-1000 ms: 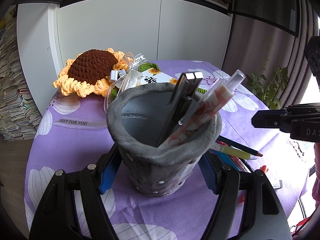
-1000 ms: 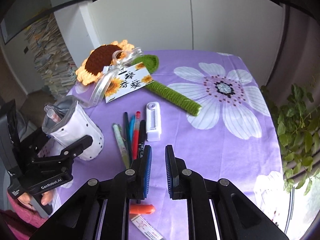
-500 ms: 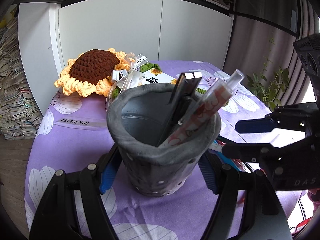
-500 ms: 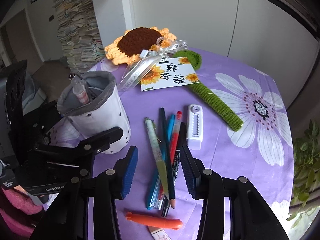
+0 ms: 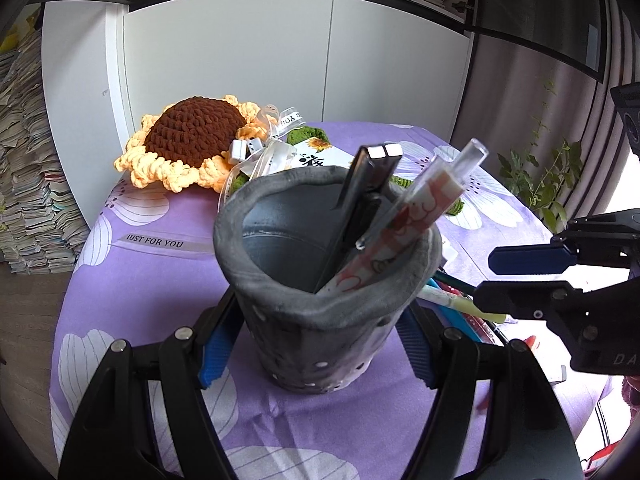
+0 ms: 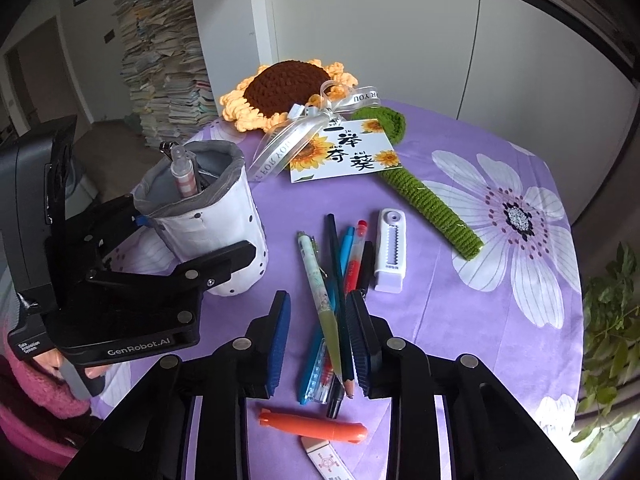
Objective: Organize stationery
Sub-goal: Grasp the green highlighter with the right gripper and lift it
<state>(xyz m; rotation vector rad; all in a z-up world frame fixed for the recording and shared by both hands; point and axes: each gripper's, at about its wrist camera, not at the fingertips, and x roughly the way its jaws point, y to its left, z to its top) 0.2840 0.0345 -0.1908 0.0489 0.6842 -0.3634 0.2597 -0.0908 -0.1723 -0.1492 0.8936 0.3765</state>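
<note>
A grey-lined white fabric pen pot [image 5: 324, 280] stands on the purple cloth; it also shows in the right wrist view [image 6: 208, 220]. My left gripper [image 5: 316, 344] is shut on the pot's base. The pot holds a black clip pen [image 5: 360, 204] and a pink patterned pen [image 5: 404, 224]. My right gripper [image 6: 318, 332] is open, its jaws on either side of a pale green pen [image 6: 320, 296] that lies in a pile of pens [image 6: 344, 264]. A white correction tape [image 6: 391, 256] and an orange marker [image 6: 312, 426] lie nearby.
A crocheted sunflower [image 6: 288, 88] with ribbon, green stem [image 6: 428, 196] and a card [image 6: 346, 154] lies at the back of the flowered purple tablecloth [image 6: 500, 264]. A white eraser [image 6: 328, 460] lies at the front edge. Paper stacks [image 6: 164, 76] stand left, a plant [image 6: 612, 332] right.
My right gripper has opened from nearly closed, swung left and moved down over the pen pile, so the pale green pen now lies between its jaws. The left gripper and pot have held still.
</note>
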